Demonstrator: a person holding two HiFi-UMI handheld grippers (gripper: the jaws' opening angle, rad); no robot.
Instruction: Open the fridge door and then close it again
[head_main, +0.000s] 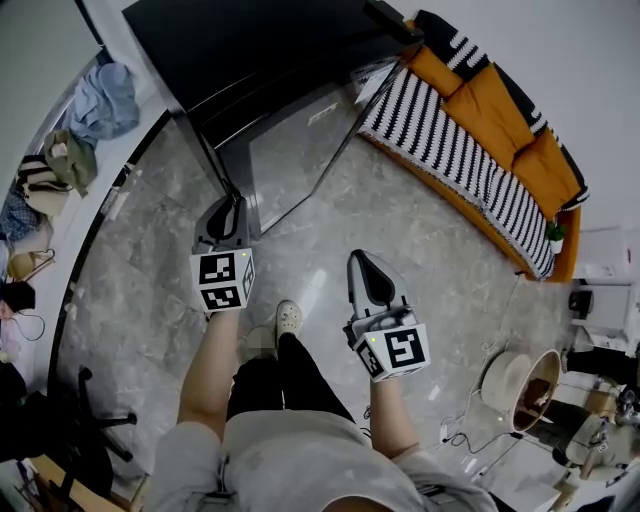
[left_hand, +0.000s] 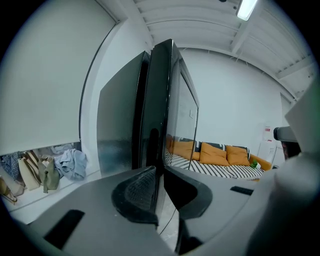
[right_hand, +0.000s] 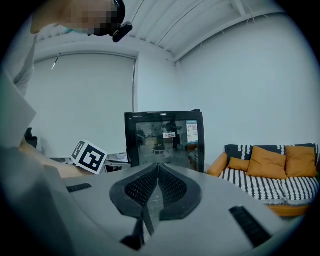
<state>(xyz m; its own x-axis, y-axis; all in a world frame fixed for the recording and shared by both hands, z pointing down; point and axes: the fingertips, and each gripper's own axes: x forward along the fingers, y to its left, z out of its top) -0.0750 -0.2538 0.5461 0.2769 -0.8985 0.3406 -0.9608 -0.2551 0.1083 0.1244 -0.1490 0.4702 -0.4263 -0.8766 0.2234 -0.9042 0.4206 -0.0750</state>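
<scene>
The black fridge (head_main: 250, 50) stands at the back, its glass door (head_main: 300, 150) swung partly out over the grey floor. My left gripper (head_main: 232, 203) is at the door's free edge. In the left gripper view the dark door edge (left_hand: 159, 125) runs down into the gap of the left gripper (left_hand: 161, 172), whose jaws stand a little apart and do not visibly press on it. My right gripper (head_main: 365, 258) hangs back from the fridge, to the right. The right gripper view shows the right gripper (right_hand: 157, 165) shut and empty, and the fridge (right_hand: 165, 137) straight ahead.
A striped sofa with orange cushions (head_main: 480, 130) lines the right wall close to the open door. Clothes and bags (head_main: 90, 110) lie along the left wall. An office chair base (head_main: 90, 420) is at bottom left, a round bin (head_main: 520, 385) at bottom right. My shoe (head_main: 288, 318) is below the door.
</scene>
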